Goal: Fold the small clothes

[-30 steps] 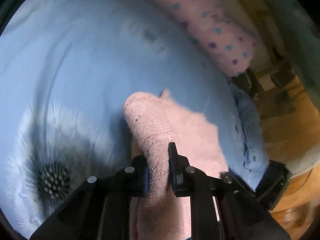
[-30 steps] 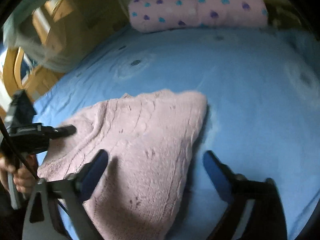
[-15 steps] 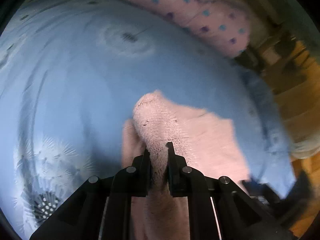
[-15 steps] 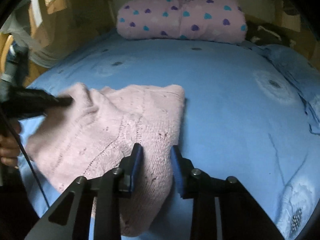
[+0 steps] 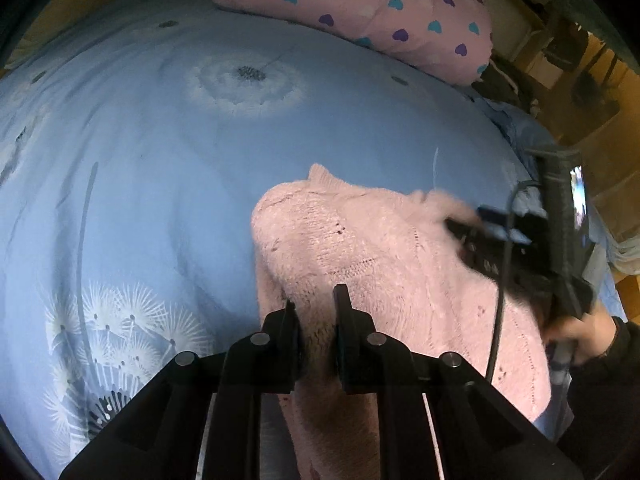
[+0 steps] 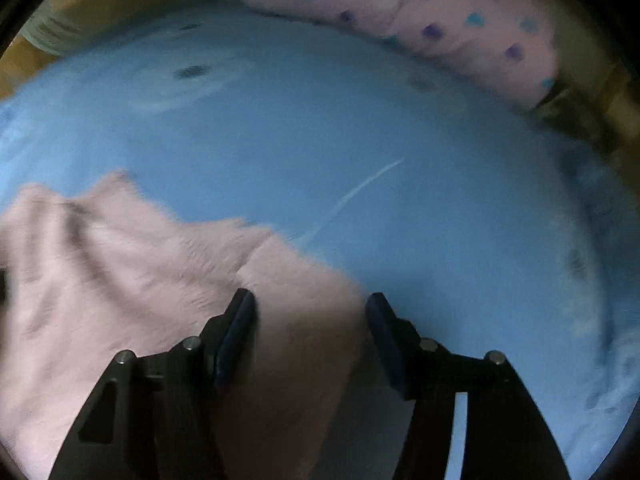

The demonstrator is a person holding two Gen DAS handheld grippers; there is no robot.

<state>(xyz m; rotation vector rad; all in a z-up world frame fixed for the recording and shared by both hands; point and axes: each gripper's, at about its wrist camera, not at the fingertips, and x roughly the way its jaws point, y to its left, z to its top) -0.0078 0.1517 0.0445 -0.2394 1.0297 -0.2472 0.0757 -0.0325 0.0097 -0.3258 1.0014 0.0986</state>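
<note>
A pink knitted garment (image 5: 384,264) lies on the blue bedsheet (image 5: 168,168). My left gripper (image 5: 316,308) is shut on a raised fold of the garment at its left side. In the right wrist view, my right gripper (image 6: 310,320) is open, its fingers astride the garment's right edge (image 6: 292,320); this view is blurred. The right gripper also shows in the left wrist view (image 5: 516,248), over the garment's right side, held by a hand.
A pink pillow with coloured hearts (image 5: 360,8) lies at the head of the bed, also in the right wrist view (image 6: 420,20). The sheet carries dandelion prints (image 5: 120,328). Wooden floor and furniture (image 5: 600,92) lie past the bed's right edge.
My right gripper, which closed on the garment half a second ago, has opened and shifted right. The left gripper keeps its hold; the garment lies more spread out.
</note>
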